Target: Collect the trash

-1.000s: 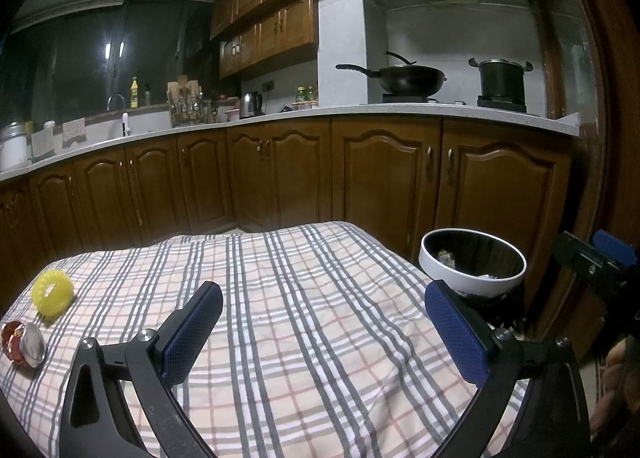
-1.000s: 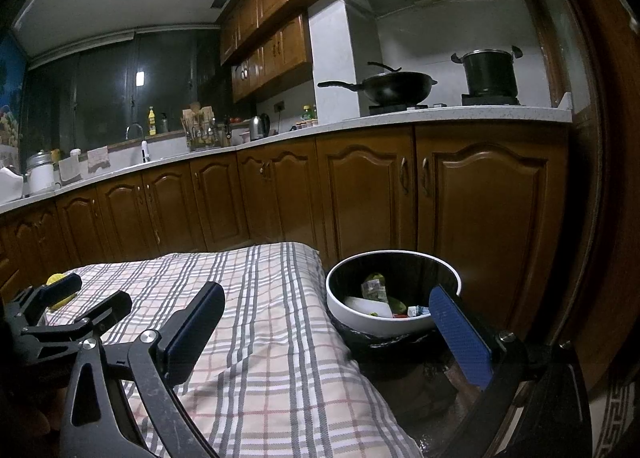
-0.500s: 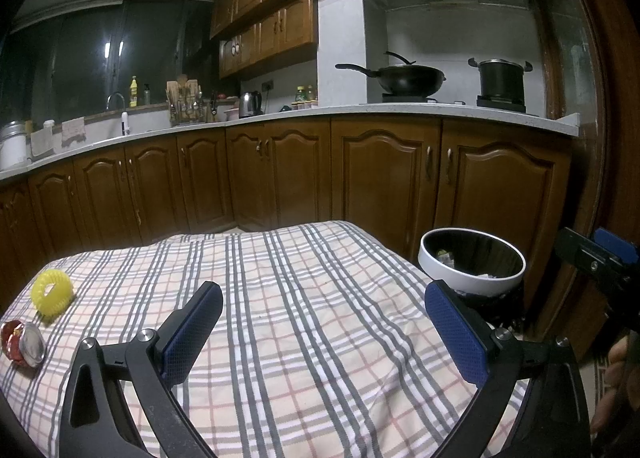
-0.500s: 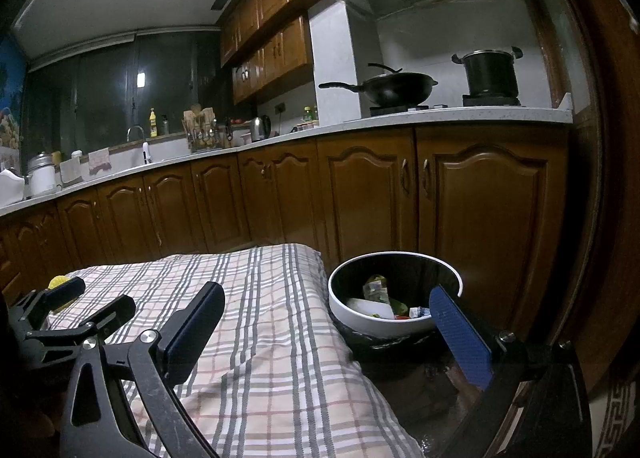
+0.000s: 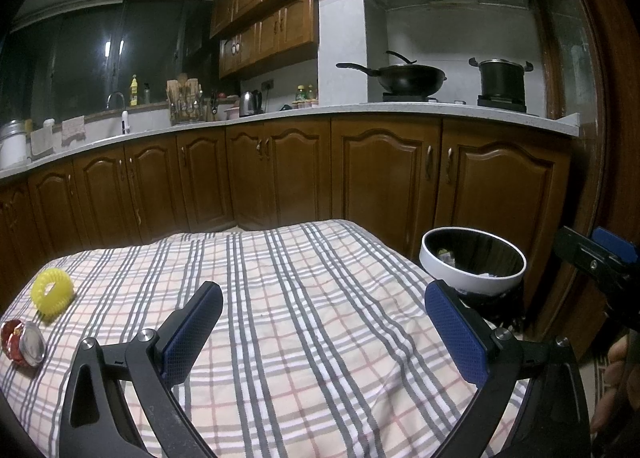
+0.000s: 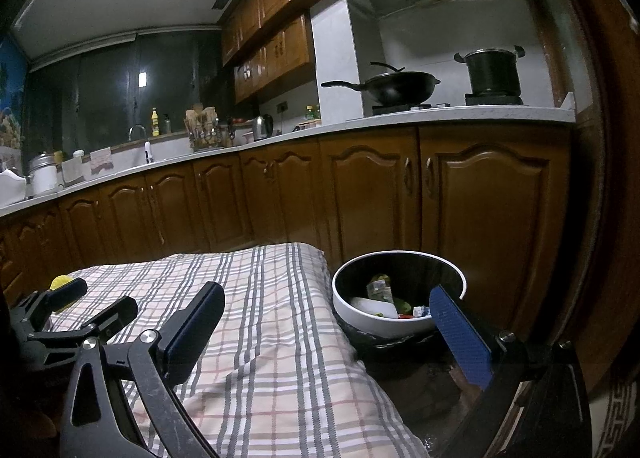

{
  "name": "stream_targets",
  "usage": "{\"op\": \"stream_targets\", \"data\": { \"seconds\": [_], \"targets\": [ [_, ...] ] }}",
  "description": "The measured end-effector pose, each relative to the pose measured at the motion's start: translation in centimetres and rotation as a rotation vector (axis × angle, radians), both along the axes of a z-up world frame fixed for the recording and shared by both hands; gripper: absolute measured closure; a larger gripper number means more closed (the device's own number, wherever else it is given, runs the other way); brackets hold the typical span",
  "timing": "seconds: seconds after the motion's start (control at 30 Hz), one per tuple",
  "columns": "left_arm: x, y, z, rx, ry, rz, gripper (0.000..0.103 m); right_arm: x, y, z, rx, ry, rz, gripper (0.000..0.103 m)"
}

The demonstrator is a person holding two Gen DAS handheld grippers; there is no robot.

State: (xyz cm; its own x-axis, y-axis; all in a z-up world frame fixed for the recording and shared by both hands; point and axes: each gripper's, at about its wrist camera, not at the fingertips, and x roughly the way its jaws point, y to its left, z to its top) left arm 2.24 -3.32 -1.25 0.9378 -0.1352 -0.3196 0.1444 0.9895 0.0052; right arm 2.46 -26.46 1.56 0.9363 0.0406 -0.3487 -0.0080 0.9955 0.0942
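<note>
Meanwhile, both spread wide and empty: left gripper (image 5: 324,332) over the middle of the plaid grey-and-pink tablecloth (image 5: 304,298), right gripper (image 6: 326,328) straddling the cloth's right edge. Near the left edge, well apart from the left gripper: yellow coiled plastic ring (image 5: 53,292) and, just below it toward the near-left corner, crushed red can with silver top (image 5: 22,343). Off the right edge, white-rimmed round trash bin with black liner (image 6: 362,312), scraps inside, partly behind the right finger (image 6: 460,330) of the right gripper. Beyond: dark wooden kitchen cabinets (image 5: 384,170) under a pale countertop, black wok (image 5: 410,79) and black pot (image 5: 502,80) on the stove.
</note>
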Motion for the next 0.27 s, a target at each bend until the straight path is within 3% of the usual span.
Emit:
{"op": "stream_targets", "data": {
  "seconds": [0.27],
  "targets": [
    [0.7, 1.2, -0.3, -0.018, 0.030, -0.006, 0.001, 0.9, 0.3, -0.4, 0.006, 0.030, 0.019, 0.000]
  ]
}}
